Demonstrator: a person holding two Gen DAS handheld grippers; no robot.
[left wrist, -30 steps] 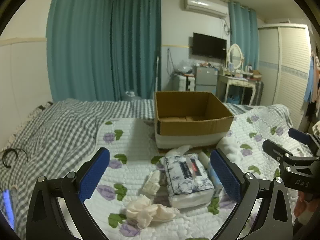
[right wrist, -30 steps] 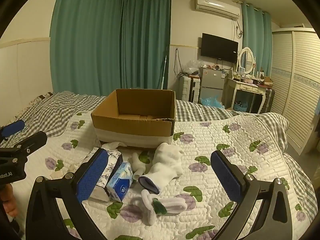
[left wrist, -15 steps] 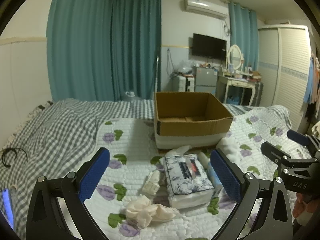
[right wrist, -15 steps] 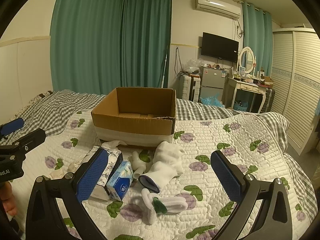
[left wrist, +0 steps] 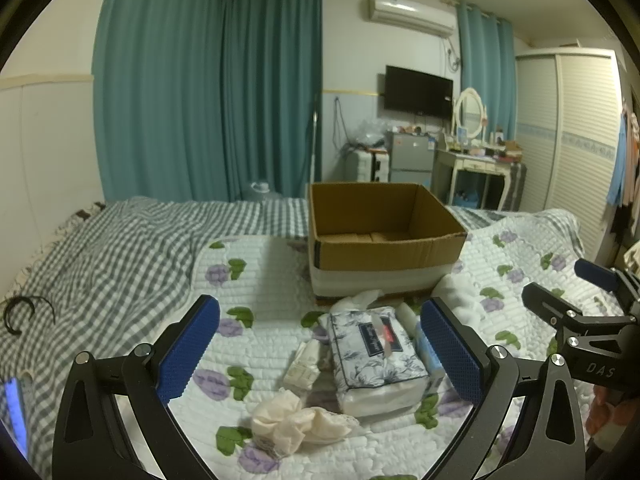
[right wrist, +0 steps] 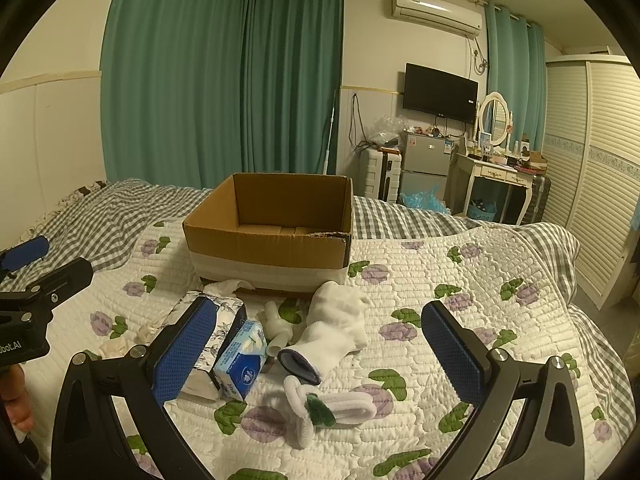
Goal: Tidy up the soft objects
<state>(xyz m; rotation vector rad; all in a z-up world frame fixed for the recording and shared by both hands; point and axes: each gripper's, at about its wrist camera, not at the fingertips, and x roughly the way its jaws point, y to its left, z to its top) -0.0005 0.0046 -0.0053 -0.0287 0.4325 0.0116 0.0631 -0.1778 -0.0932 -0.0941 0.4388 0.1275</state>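
Observation:
An open cardboard box [left wrist: 384, 228] [right wrist: 272, 224] stands on the quilted bed. In front of it lie a floral tissue pack [left wrist: 374, 356] [right wrist: 224, 312], a small blue tissue packet [right wrist: 240, 360], a crumpled cream cloth [left wrist: 296, 424], a small white packet [left wrist: 304, 364], a white sock [right wrist: 336, 328] and a folded white sock with green trim [right wrist: 332, 404]. My left gripper [left wrist: 320, 356] is open and empty, above the tissue pack and cream cloth. My right gripper [right wrist: 320, 356] is open and empty, above the socks.
A grey checked blanket [left wrist: 104, 256] covers the bed's left and far side. A black hair band [left wrist: 20, 312] lies on it at left. Teal curtains, a dressing table [right wrist: 500, 176] and a wardrobe [right wrist: 600, 184] stand beyond the bed.
Both grippers have shifted only slightly; the objects on the bed have not moved.

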